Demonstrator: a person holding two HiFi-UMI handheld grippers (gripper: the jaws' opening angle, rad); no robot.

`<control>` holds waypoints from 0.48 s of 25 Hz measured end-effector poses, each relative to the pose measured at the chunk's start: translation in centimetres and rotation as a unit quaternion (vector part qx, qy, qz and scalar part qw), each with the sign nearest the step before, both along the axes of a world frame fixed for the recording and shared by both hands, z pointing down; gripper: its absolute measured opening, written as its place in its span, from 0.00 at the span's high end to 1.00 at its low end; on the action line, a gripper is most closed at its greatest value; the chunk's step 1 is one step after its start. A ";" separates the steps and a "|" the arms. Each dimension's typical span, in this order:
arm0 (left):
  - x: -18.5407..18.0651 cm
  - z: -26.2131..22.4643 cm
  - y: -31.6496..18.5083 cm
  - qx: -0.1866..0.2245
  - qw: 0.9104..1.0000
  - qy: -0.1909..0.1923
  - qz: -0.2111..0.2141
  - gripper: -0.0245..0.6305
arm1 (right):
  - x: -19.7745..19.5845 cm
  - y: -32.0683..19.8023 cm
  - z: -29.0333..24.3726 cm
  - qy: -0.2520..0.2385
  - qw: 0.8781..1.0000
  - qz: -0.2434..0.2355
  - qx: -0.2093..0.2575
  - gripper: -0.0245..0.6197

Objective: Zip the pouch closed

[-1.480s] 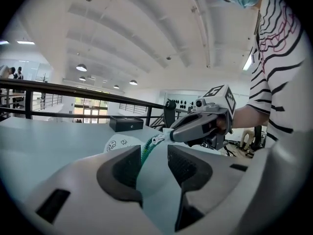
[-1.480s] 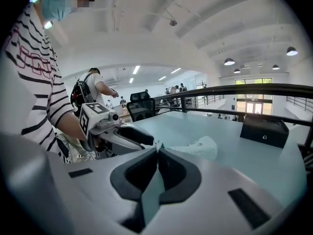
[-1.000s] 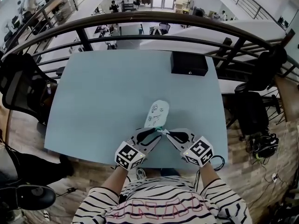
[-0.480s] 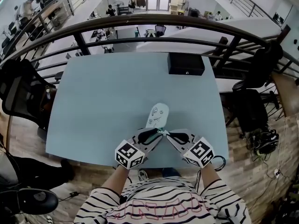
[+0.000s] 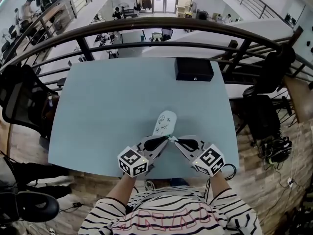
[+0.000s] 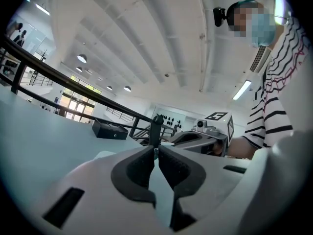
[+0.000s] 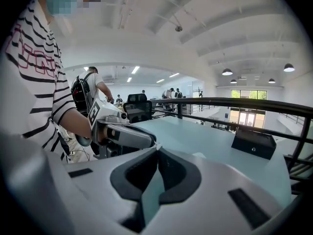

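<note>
The white pouch (image 5: pixel 165 121) with small doodles lies lengthwise on the pale blue table (image 5: pixel 107 102), near the front edge. Both grippers meet at its near end, where a teal zip piece (image 5: pixel 168 135) shows. My left gripper (image 5: pixel 167 138) comes in level from the left; its jaws are closing and the tips (image 6: pixel 156 150) pinch a thin teal-white sliver. My right gripper (image 5: pixel 173 139) comes from the right and stays shut on the pouch's near end; its tips (image 7: pixel 157 147) are together. A pale edge of the pouch (image 6: pixel 104 153) shows just beyond the left jaws.
A black box (image 5: pixel 194 69) sits at the table's far right edge. A dark curved railing (image 5: pixel 146 21) runs behind the table. A black chair (image 5: pixel 22 97) stands at the left and another seat (image 5: pixel 264 116) at the right.
The left gripper's jaws went from wide open to nearly together at the pouch's near end. The right gripper and the pouch stayed in place.
</note>
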State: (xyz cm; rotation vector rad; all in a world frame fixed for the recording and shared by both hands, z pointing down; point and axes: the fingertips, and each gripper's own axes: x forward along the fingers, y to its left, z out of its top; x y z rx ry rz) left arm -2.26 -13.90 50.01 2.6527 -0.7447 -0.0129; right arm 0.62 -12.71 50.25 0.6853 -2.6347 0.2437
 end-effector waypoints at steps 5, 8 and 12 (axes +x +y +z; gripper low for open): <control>0.6 -0.1 -0.1 -0.003 1.000 -0.004 0.005 0.89 | 0.0 -0.6 -0.6 -0.016 1.000 0.008 0.000 0.91; 0.9 0.0 -0.4 0.001 1.000 -0.006 -0.002 0.89 | 0.2 -0.9 -0.6 -0.023 1.000 0.012 0.001 0.91; 0.9 0.1 -0.7 -0.008 1.000 0.008 -0.001 0.91 | 0.5 -1.3 -0.6 -0.038 0.999 0.021 -0.004 0.92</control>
